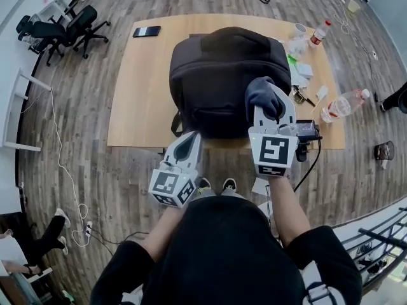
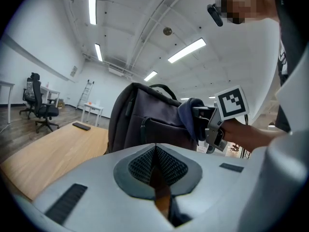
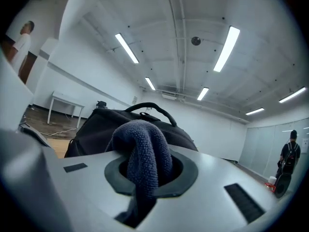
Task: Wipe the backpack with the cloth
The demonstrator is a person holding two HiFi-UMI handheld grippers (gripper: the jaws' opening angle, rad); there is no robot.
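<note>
On pale wooden desk [image 1: 137,100], rounded black fabric backpack [image 1: 222,68]; my right tongs [image 1: 275,107] clench nubby dark-blue cloth [image 1: 259,94]; left tongs [image 1: 188,146] clenched, empty.

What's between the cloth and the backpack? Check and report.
Nothing visible. The right gripper is shut on the cloth, which sits right at the backpack's near side; contact can't be told. The left gripper is shut and empty, off to the side.
</note>
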